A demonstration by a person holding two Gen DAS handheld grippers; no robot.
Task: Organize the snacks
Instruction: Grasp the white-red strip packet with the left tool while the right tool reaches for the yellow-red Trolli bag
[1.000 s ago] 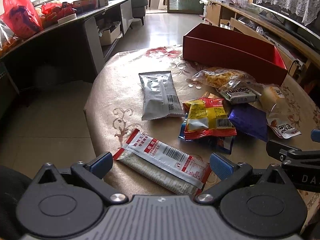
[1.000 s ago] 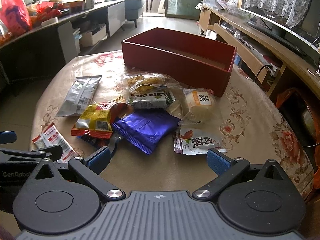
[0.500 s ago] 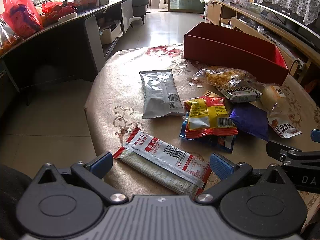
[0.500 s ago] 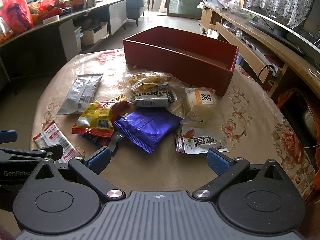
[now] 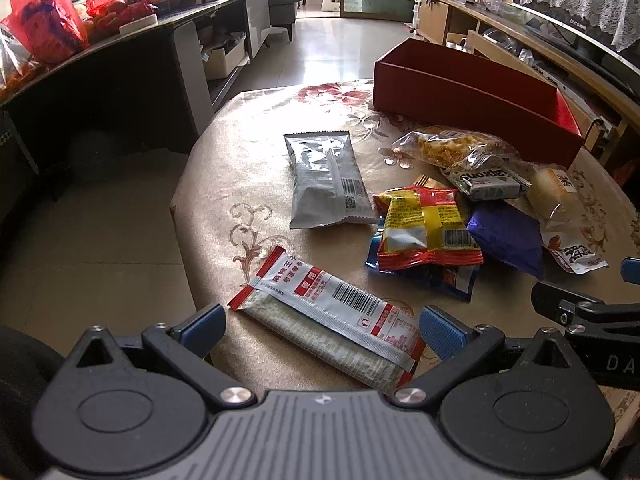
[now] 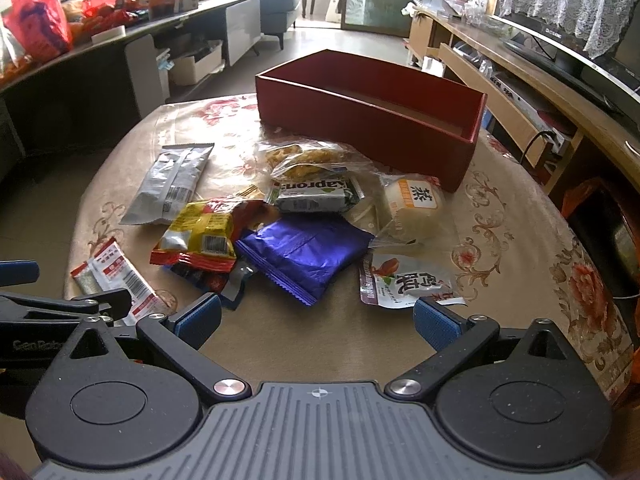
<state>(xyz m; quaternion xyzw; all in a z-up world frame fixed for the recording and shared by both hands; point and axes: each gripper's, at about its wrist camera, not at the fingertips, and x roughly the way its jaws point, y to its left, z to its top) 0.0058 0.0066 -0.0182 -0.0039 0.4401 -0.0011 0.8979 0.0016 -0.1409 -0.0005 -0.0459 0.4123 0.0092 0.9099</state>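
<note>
Both claws gape empty: the left gripper (image 5: 322, 328) straddles a red-and-white packet (image 5: 332, 314) lying diagonally, upper left to lower right; the right gripper (image 6: 316, 318) hovers below the purple packet (image 6: 306, 252).

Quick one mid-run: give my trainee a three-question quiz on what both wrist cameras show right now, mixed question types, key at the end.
1. True or false: the open red rectangular box already holds several snacks.
2. Multiple choice: what lies between the fingers of the left gripper? A) the shiny purple foil packet B) the long white-and-red barcoded packet C) the silver foil pouch
3. Fill in: the yellow-and-red crinkled packet lies partly on top of a ____ wrapper.

Key:
1. False; no snack shows inside it.
2. B; both the left gripper and the right gripper are open.
3. Blue.
</note>
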